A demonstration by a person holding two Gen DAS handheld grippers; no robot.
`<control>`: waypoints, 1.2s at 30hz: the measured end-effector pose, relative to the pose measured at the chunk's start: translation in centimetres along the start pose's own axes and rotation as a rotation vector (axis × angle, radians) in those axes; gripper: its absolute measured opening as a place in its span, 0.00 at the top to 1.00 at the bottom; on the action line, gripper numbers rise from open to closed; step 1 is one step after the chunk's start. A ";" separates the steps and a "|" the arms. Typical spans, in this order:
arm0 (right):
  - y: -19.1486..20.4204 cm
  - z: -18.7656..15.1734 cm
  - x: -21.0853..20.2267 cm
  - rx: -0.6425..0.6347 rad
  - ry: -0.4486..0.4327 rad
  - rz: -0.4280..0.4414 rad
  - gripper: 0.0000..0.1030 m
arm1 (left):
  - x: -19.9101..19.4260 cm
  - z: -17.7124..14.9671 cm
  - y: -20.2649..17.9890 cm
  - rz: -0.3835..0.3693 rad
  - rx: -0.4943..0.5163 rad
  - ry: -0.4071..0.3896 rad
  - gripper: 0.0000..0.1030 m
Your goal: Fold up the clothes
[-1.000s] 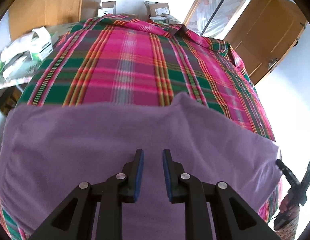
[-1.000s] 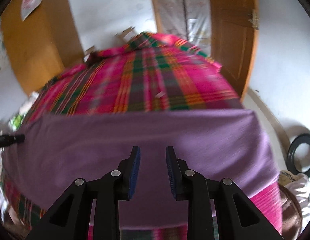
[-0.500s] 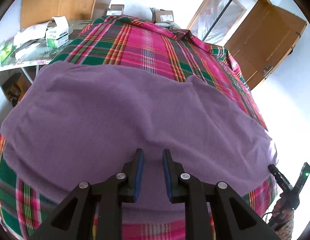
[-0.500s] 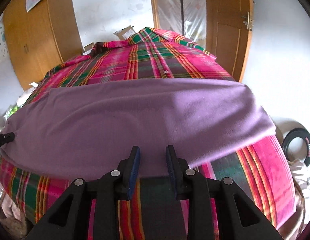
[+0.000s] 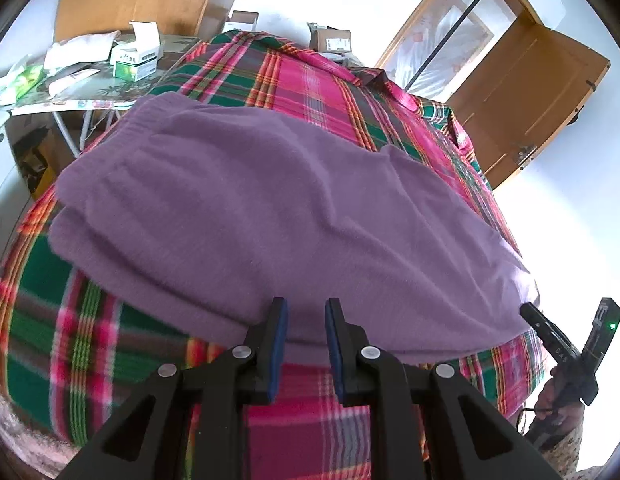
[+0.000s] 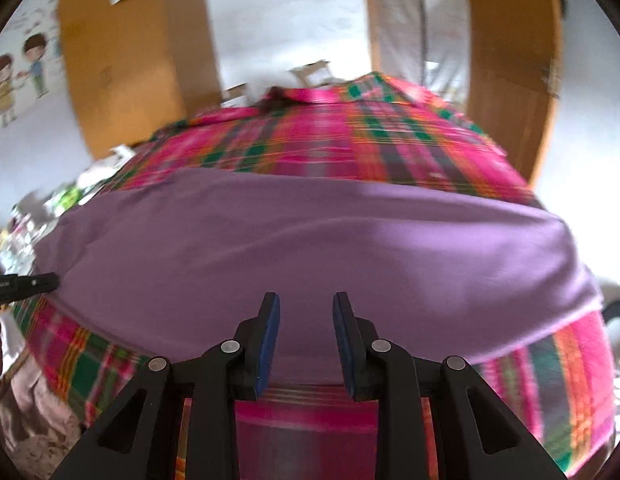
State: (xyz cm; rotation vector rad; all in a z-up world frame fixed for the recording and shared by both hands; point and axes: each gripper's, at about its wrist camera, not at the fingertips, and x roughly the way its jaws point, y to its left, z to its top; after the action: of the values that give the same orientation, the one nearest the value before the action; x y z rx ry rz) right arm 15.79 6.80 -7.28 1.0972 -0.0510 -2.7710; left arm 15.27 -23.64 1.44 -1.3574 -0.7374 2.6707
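Note:
A purple garment point(image 5: 278, 208) lies spread and doubled over on a pink-and-green plaid bedcover point(image 5: 310, 412); its gathered waistband end is on the left. My left gripper point(image 5: 306, 314) hovers open at the garment's near edge with nothing between its fingers. In the left wrist view my right gripper point(image 5: 549, 330), held by a hand, is by the garment's right corner. In the right wrist view the same garment point(image 6: 310, 248) stretches across the bedcover point(image 6: 349, 144). There my right gripper point(image 6: 306, 310) is open and empty over the near hem, and the left gripper's tip point(image 6: 30, 283) touches the garment's left end.
A side table point(image 5: 90, 94) with boxes and papers stands left of the bed. Cardboard boxes point(image 5: 333, 42) sit beyond the far end. A wooden door point(image 5: 529, 92) is at the right, a wooden wardrobe point(image 6: 122, 60) at the left. A black ring point(image 6: 615, 310) lies on the floor.
Both grippers have drawn back toward the near side of the bed. The garment, which filled the foreground before, now lies flat ahead of them with plaid cover showing under the fingers.

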 end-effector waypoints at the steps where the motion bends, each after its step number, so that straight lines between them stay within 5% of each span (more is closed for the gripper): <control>1: 0.5 -0.2 0.3 -0.010 0.010 0.011 0.72 | -0.2 -0.2 0.2 -0.001 -0.004 -0.001 0.81; 4: 1.6 -1.1 1.0 -0.038 0.071 0.013 0.72 | -0.8 -0.5 1.1 -0.013 -0.033 -0.003 0.81; 10: 3.1 -0.1 0.3 -0.055 0.035 0.045 0.72 | -2.1 -0.2 3.0 0.020 -0.091 -0.021 0.81; 19: 8.2 0.5 2.8 -0.124 0.074 0.156 0.71 | -3.5 1.5 7.6 -0.030 -0.298 -0.096 0.73; 30: 9.9 0.3 3.3 -0.145 0.090 0.163 0.67 | -3.2 3.4 11.4 -0.076 -0.520 -0.144 0.70; 32: 10.0 0.3 3.4 -0.141 0.090 0.164 0.67 | -3.2 3.6 11.6 -0.073 -0.539 -0.160 0.71; 34: 10.0 0.4 3.5 -0.139 0.090 0.164 0.67 | -3.6 3.5 11.4 -0.062 -0.535 -0.178 0.88; 36: 10.0 0.6 3.6 -0.136 0.090 0.166 0.67 | -4.5 3.1 11.2 -0.039 -0.519 -0.198 0.94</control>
State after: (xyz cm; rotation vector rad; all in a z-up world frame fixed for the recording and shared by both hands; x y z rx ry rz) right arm 14.18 -3.71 -8.41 1.1269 0.0543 -2.5358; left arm 17.45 -35.88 1.40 -1.1386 -1.5448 2.7174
